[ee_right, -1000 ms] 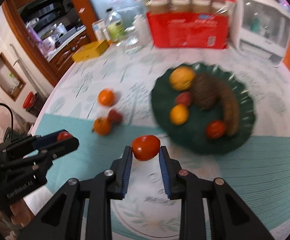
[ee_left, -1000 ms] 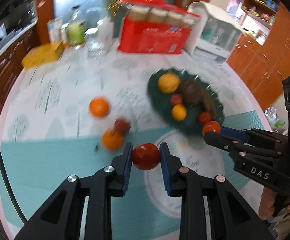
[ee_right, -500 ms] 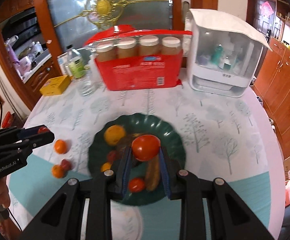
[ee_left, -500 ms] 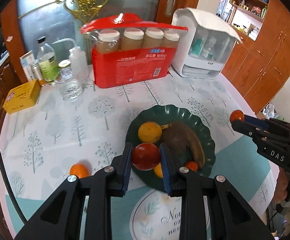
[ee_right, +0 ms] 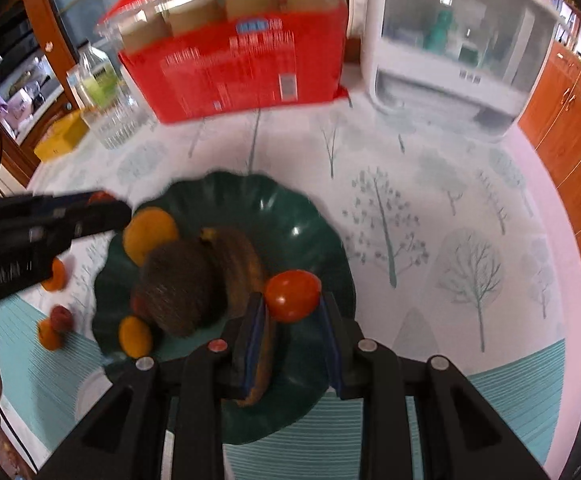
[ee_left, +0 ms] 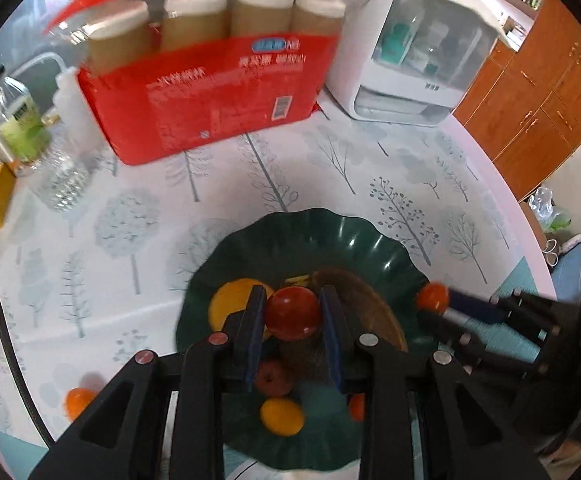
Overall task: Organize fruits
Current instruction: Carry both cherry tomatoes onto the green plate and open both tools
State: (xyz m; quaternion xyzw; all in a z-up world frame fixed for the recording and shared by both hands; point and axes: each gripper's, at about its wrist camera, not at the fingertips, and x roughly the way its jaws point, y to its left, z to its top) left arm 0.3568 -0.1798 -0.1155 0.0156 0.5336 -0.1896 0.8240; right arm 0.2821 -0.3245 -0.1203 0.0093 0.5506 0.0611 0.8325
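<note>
- Left wrist view: the left gripper (ee_left: 292, 314) is clenched on a dark red fruit (ee_left: 292, 313), held over the middle of the green plate (ee_left: 342, 236). Below it lie a yellow fruit (ee_left: 232, 300), a brown banana (ee_left: 364, 300) and smaller pieces. One small orange (ee_left: 77, 399) sits on the table (ee_left: 138, 216) off the plate's left edge. The right gripper (ee_left: 436, 300) shows at the plate's right edge.
- Right wrist view: the right gripper (ee_right: 292, 300) grasps a red tomato (ee_right: 292, 295) above the plate's (ee_right: 306, 216) right rim, beside the banana (ee_right: 246, 268) and a brown fuzzy fruit (ee_right: 182, 292). Three small fruits (ee_right: 52, 320) lie on the table off the plate's left edge.
- Step in hand, as a judgement: carrying both pieces to the plate. Next, each gripper would need to lower over a bare patch and let go gently, so nothing rolls.
</note>
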